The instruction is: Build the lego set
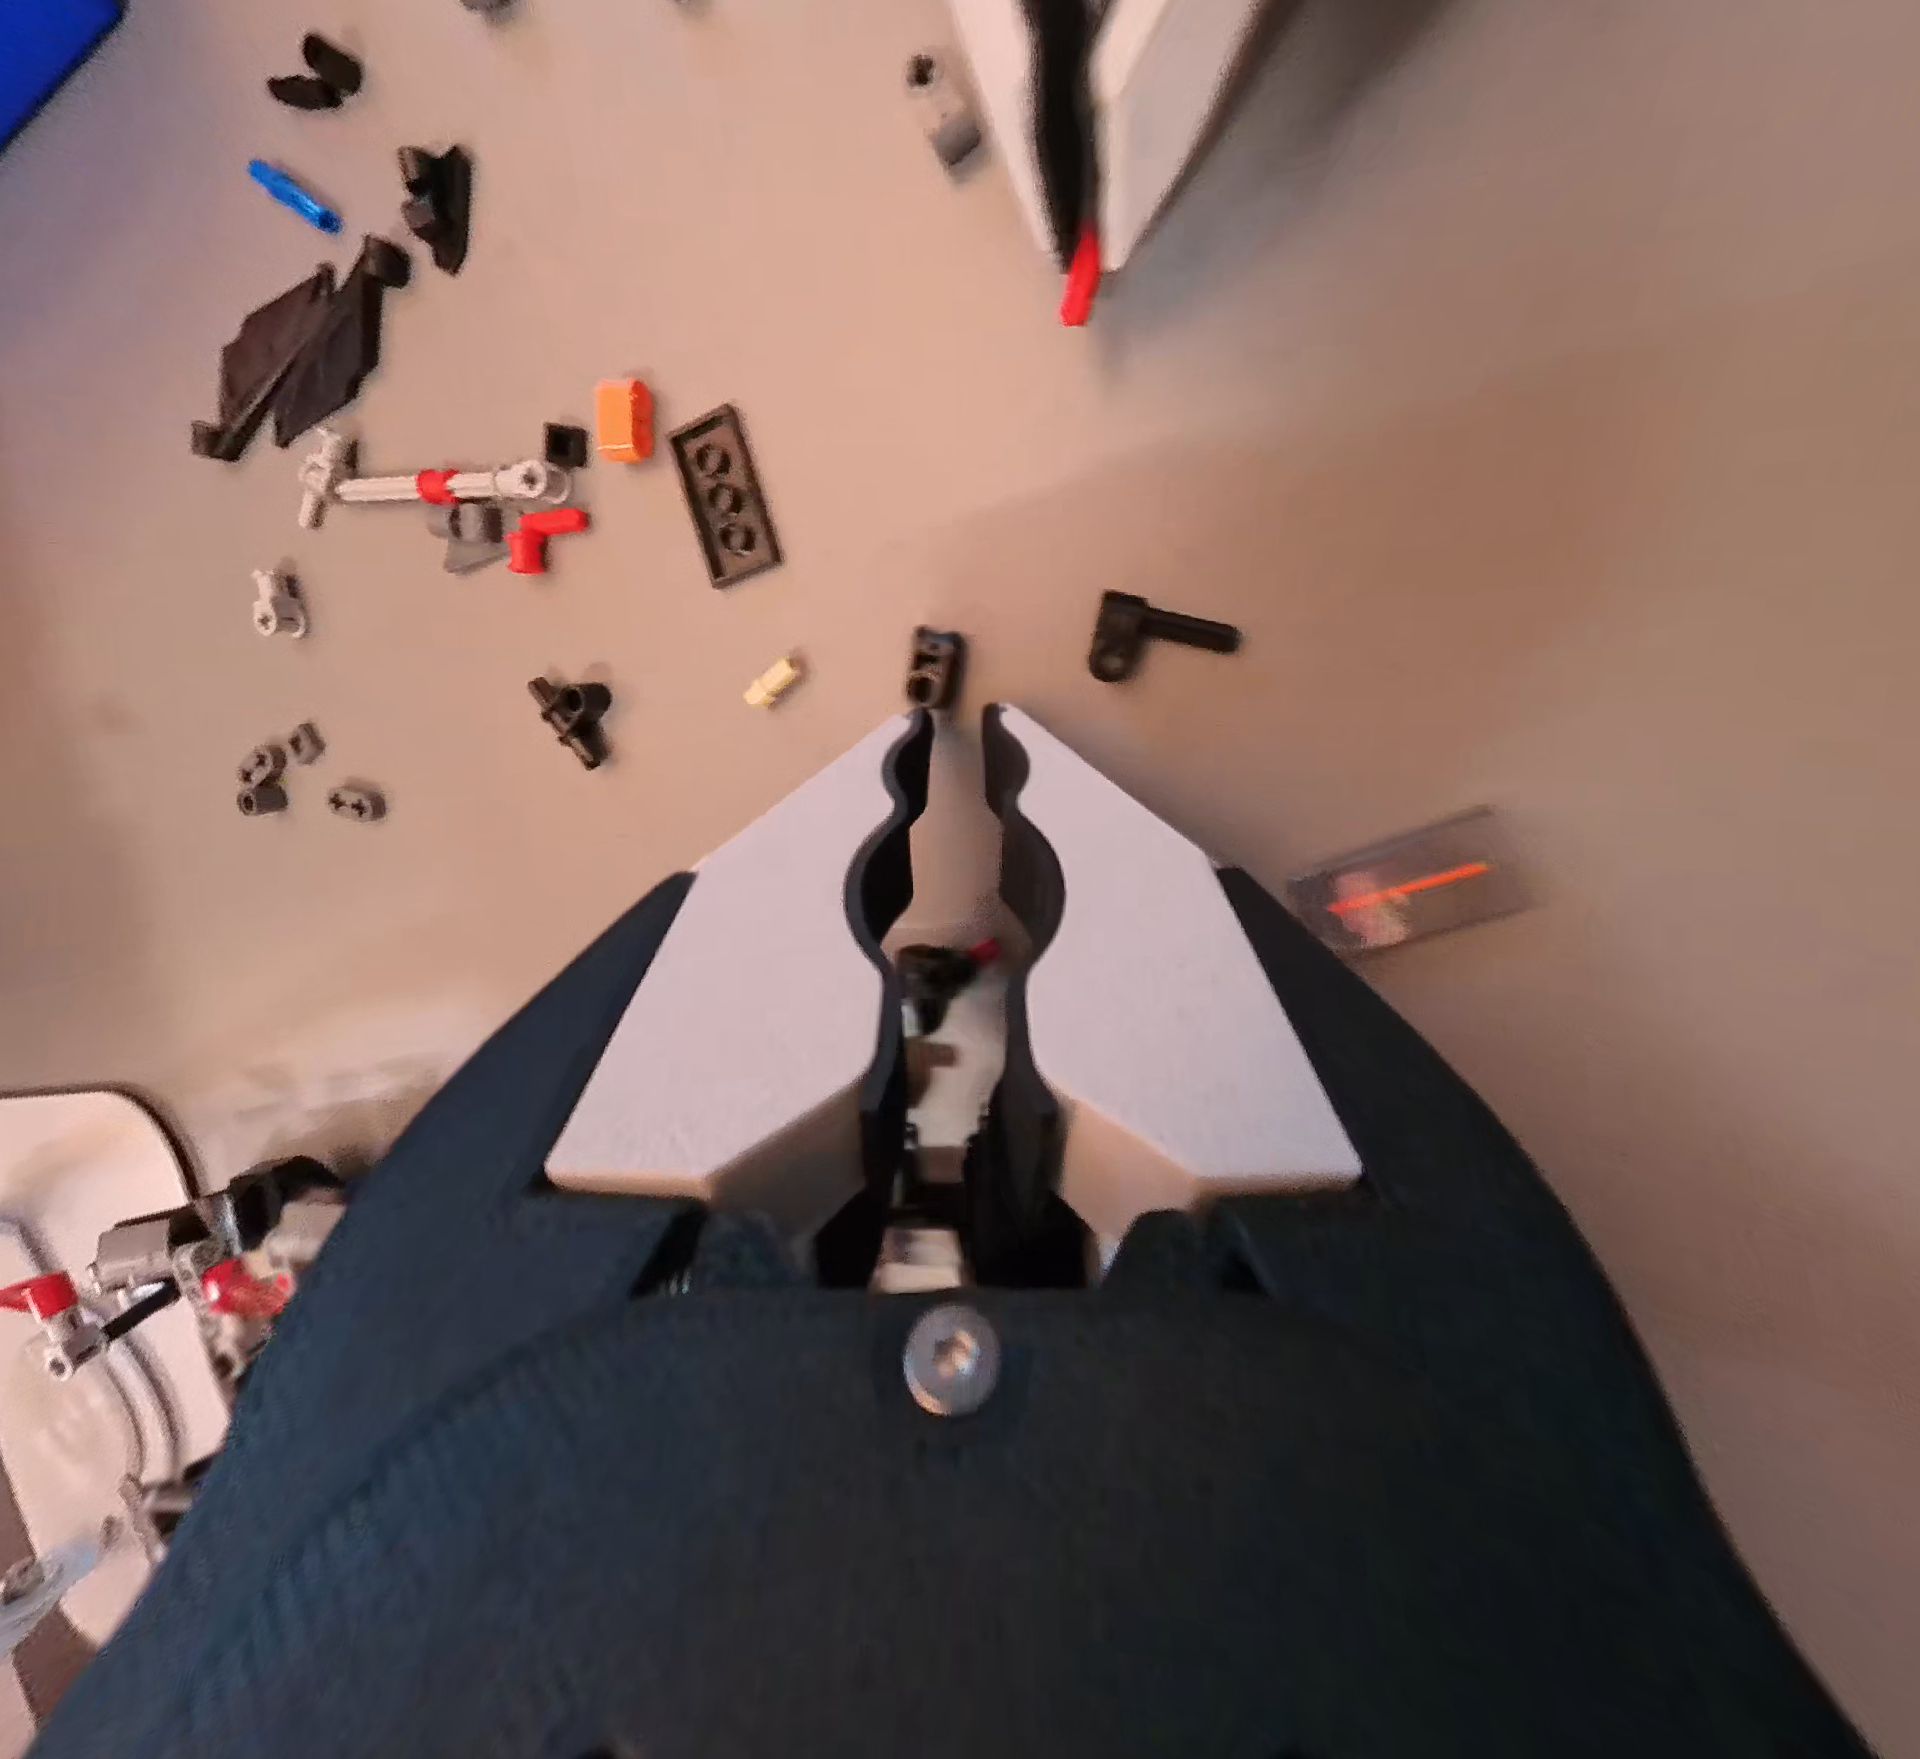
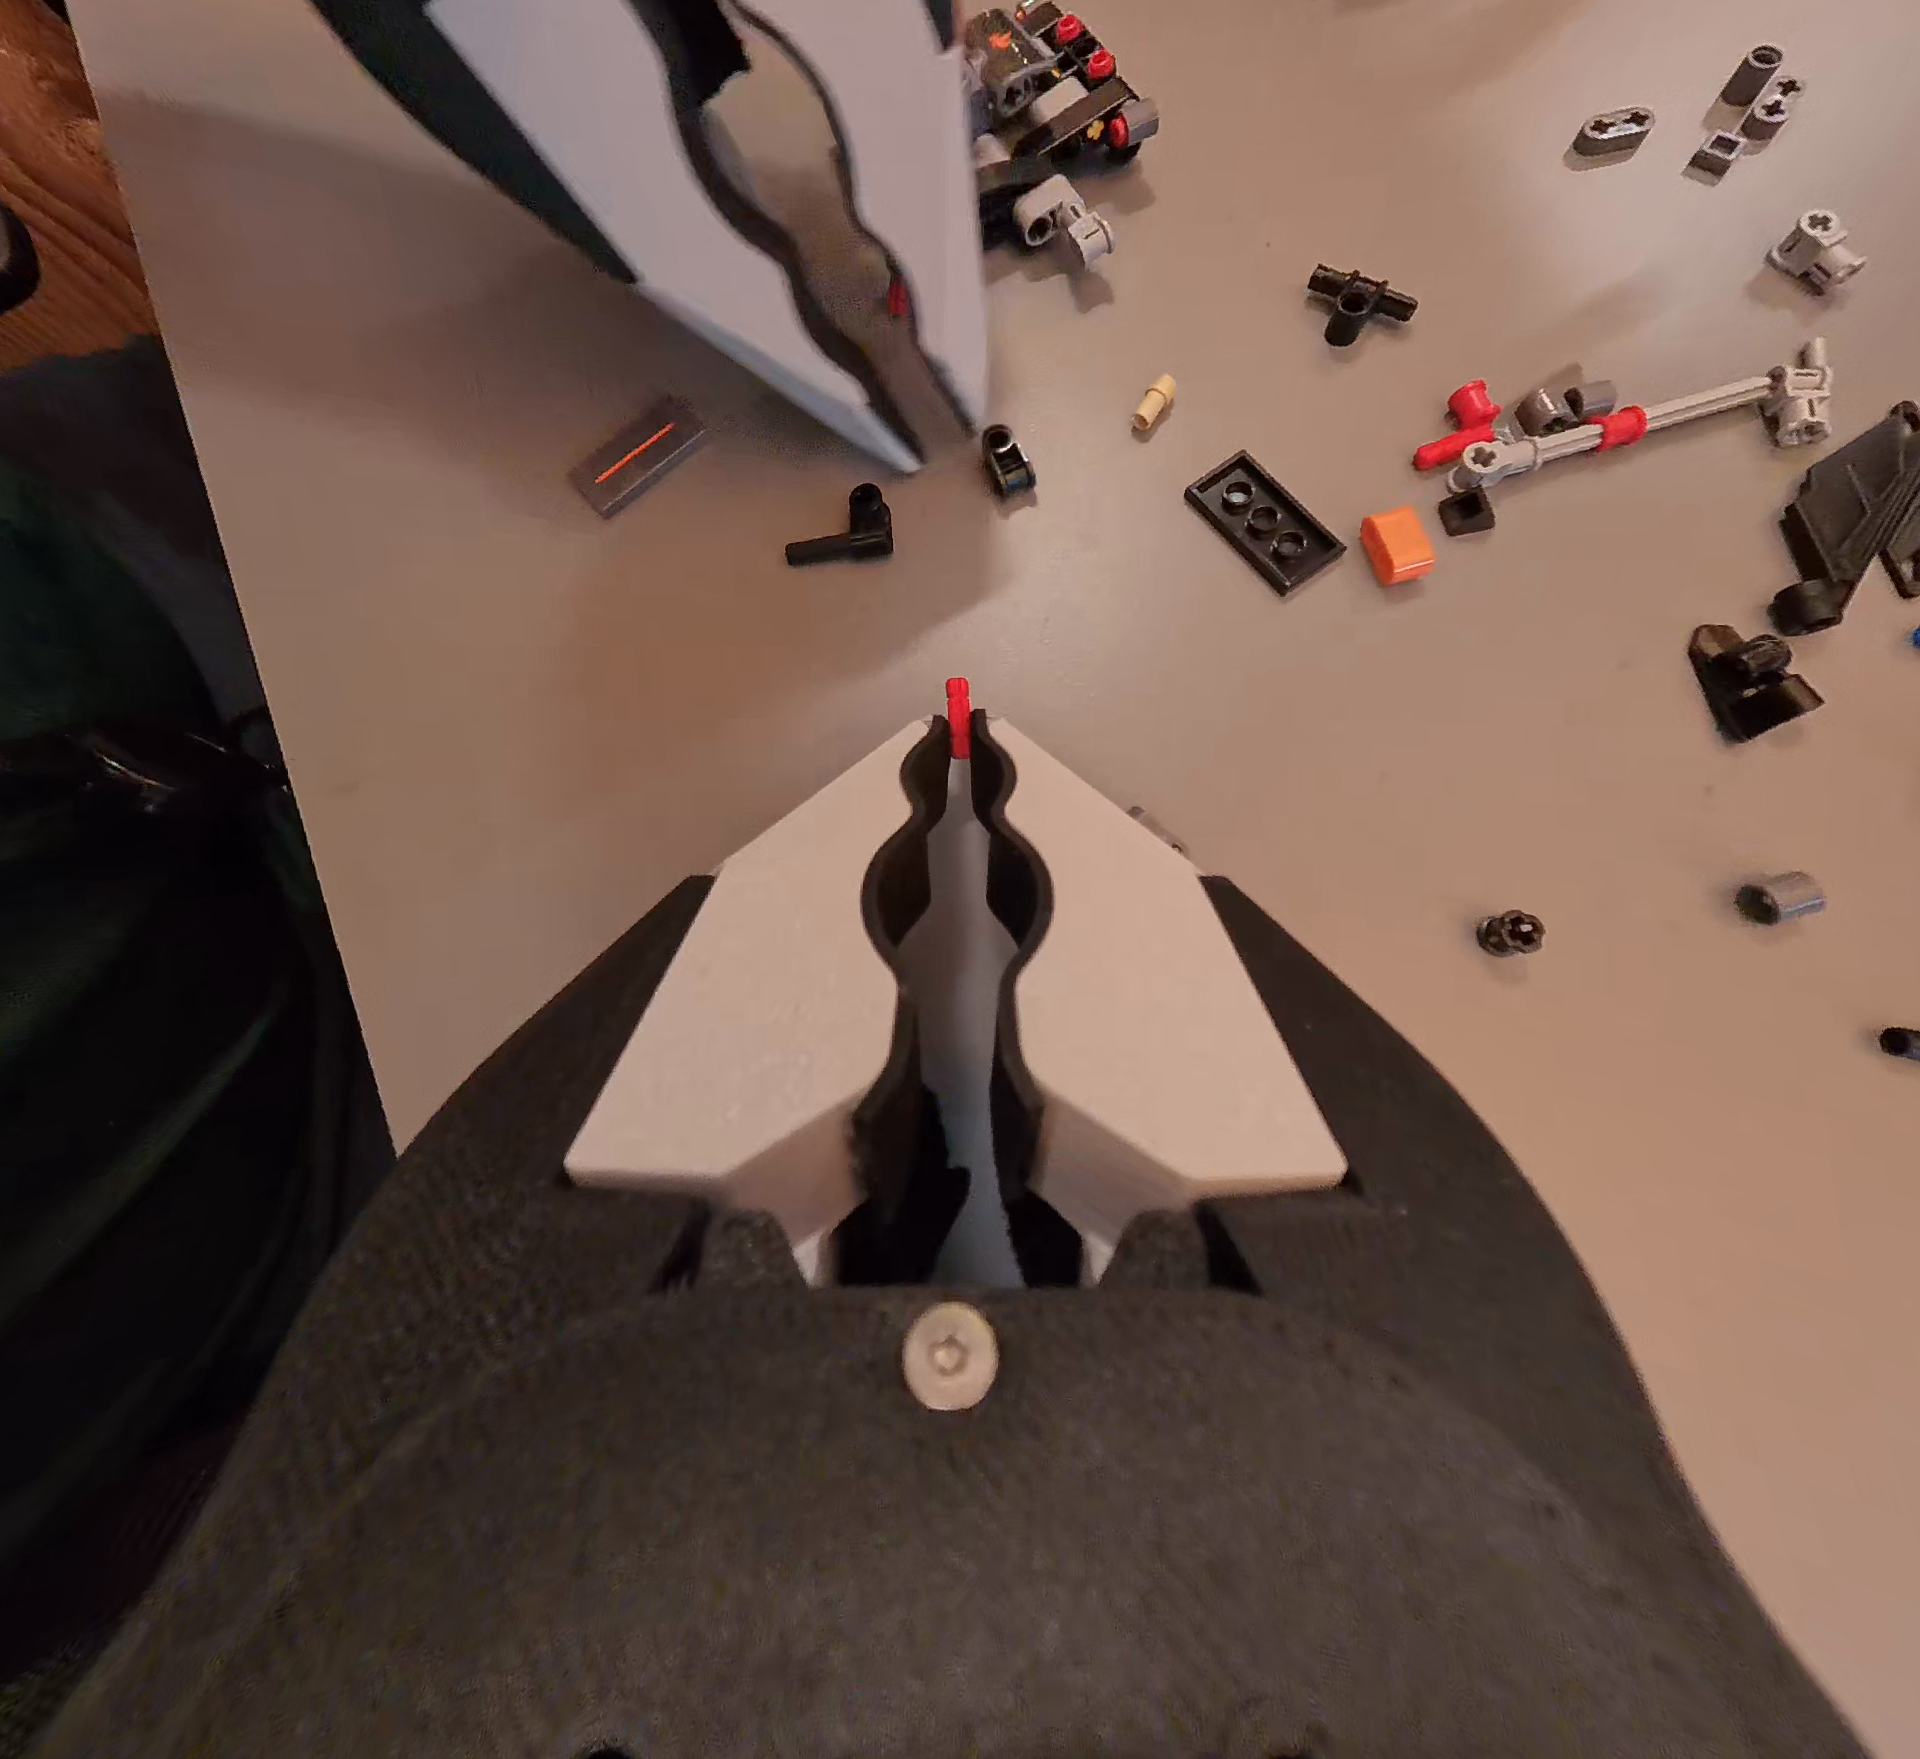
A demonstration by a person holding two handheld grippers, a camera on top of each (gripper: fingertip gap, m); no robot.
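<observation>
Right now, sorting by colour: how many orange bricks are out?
1: the orange brick lies on the table beside the black three-hole plate. More may be hidden from view.

Red pin [image 2: 957,720] (upright) between fingers [image 2: 1049,836]

L gripper [image 1: 954,722]: tips slightly apart, pointing down | R gripper [image 2: 958,722]: clamped, angled down

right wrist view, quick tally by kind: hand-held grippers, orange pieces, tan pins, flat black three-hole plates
hand-held grippers: 2, right and left
orange pieces: 1
tan pins: 1
flat black three-hole plates: 1
total: 5
</observation>
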